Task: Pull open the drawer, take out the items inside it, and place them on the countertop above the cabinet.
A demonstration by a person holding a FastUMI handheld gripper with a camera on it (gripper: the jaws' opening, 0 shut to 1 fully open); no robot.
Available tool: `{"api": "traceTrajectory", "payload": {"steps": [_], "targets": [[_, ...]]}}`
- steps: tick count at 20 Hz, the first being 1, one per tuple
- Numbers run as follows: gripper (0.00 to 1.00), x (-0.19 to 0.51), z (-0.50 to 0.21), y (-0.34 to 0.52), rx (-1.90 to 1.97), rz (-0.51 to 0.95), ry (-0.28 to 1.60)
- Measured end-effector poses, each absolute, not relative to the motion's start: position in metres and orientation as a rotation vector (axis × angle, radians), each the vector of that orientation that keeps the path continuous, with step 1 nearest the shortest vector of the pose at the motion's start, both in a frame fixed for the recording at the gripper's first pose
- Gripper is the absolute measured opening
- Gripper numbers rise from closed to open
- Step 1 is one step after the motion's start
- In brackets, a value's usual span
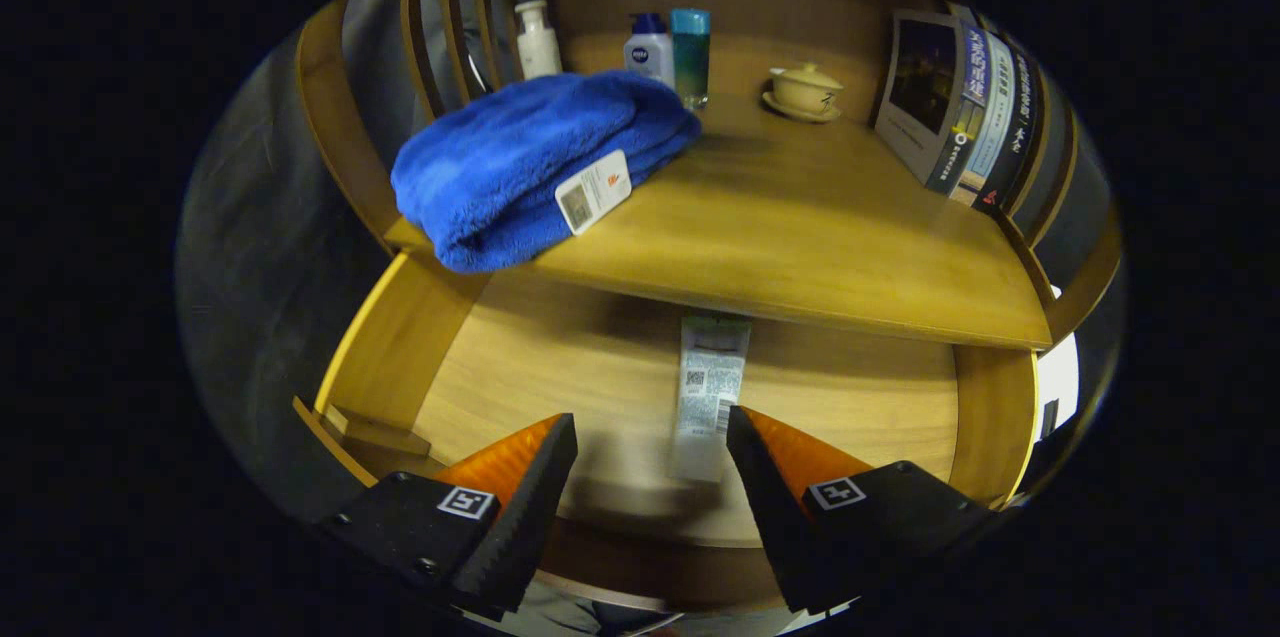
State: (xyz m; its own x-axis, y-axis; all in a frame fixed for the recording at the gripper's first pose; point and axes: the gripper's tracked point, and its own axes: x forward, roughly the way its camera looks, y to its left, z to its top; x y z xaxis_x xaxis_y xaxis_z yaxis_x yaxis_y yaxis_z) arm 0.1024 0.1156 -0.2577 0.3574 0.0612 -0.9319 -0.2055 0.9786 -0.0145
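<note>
The wooden drawer [390, 347] stands pulled open below the countertop [800, 227]. On its floor lies a white tube [708, 392] with printed text, lengthwise, its far end tucked under the countertop's front edge. My gripper [650, 437] hovers above the drawer, open, with the tube's near end just ahead of the fingers and closer to the right finger. Nothing is between the fingers. A folded blue towel [530, 162] with a white tag rests on the countertop's left front corner, overhanging the edge a little.
At the back of the countertop stand a white bottle [537, 39], a small white bottle with a blue cap [650, 47] and a teal bottle [690, 57]. A lidded tea cup on a saucer [805, 92] sits right of them. Several books [960, 112] lean at the right.
</note>
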Motion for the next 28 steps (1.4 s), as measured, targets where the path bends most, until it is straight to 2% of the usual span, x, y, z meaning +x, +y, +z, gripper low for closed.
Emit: {"api": "traceTrajectory", "payload": {"steps": [8, 13, 17, 22, 28], "targets": [[0.97, 0.095, -0.301, 0.091, -0.180, 0.074, 1.384], [0.95, 0.100, -0.318, 0.071, -0.126, 0.025, 1.429], [0.90, 0.106, -0.318, 0.064, -0.122, 0.028, 1.447], [0.49, 0.111, -0.316, 0.068, -0.097, 0.057, 1.411], [0.49, 0.106, -0.276, 0.080, 0.001, 0.131, 1.341]]}}
